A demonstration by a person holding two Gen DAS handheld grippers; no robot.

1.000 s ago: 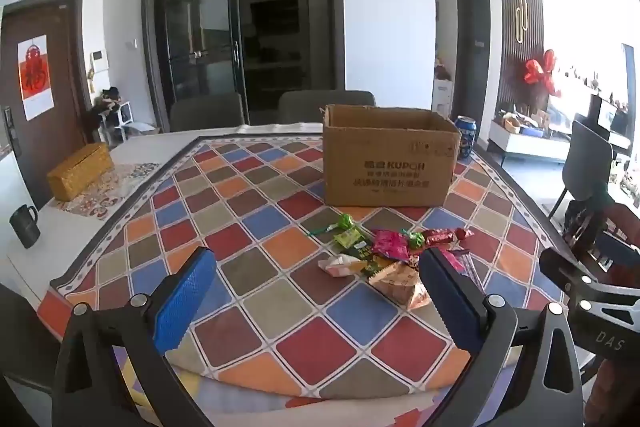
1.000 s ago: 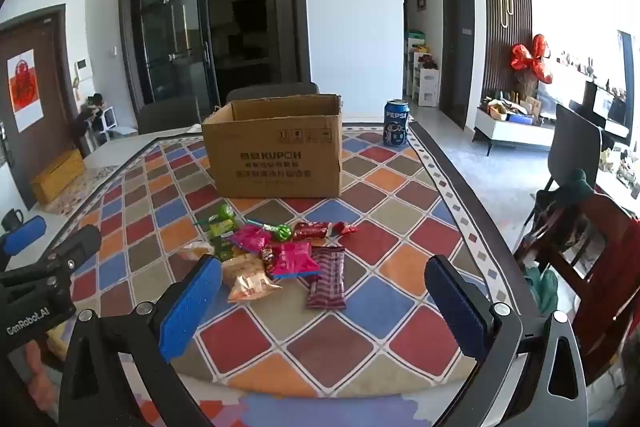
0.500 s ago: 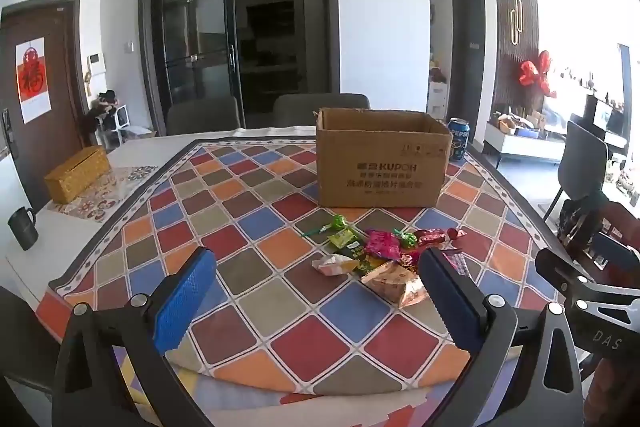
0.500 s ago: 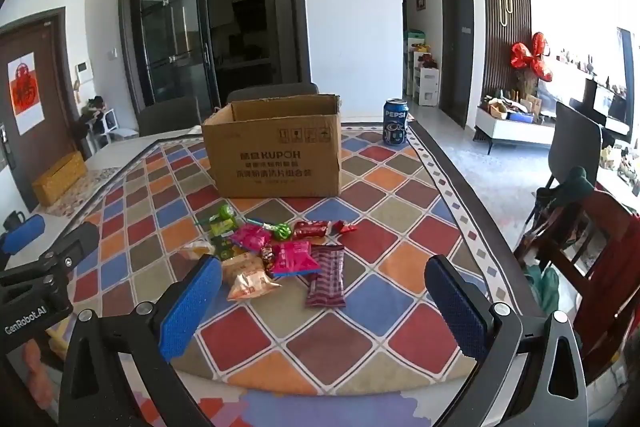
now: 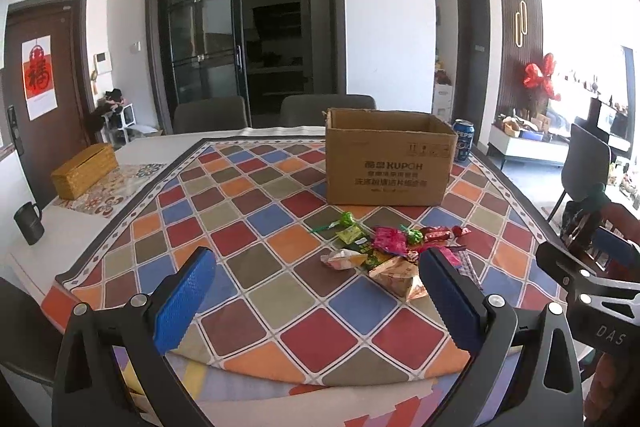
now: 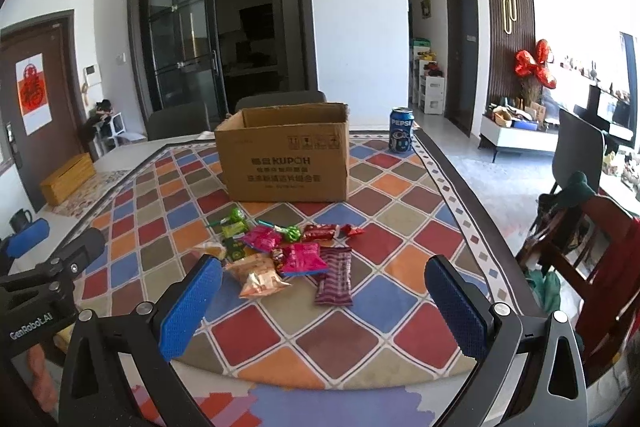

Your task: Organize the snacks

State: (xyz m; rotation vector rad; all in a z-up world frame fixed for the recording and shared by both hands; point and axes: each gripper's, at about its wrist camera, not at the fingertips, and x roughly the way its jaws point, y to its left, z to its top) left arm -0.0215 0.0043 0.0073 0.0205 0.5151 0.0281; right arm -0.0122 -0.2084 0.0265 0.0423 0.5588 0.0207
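Both tools have drawn back a little from the cardboard box (image 6: 286, 155) since a second ago, so the snack pile (image 6: 280, 255) sits slightly farther off. Your left tool (image 5: 316, 291) and right tool (image 6: 324, 301) hang wide open and empty, above the bench edge nearest you. The snacks lie loose in front of the box, the Pepsi can (image 6: 401, 129) beside its right rear corner. Start with the purple wrapper (image 6: 335, 277) at the pile's near edge: come down over its narrow width, pinch only that one, then lift clear over the box rim.

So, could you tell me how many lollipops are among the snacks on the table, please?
2. One green lollipop lies nearest the cardboard box; the second lollipop sits mid-pile by the red wrapper. Others may be hidden underneath.
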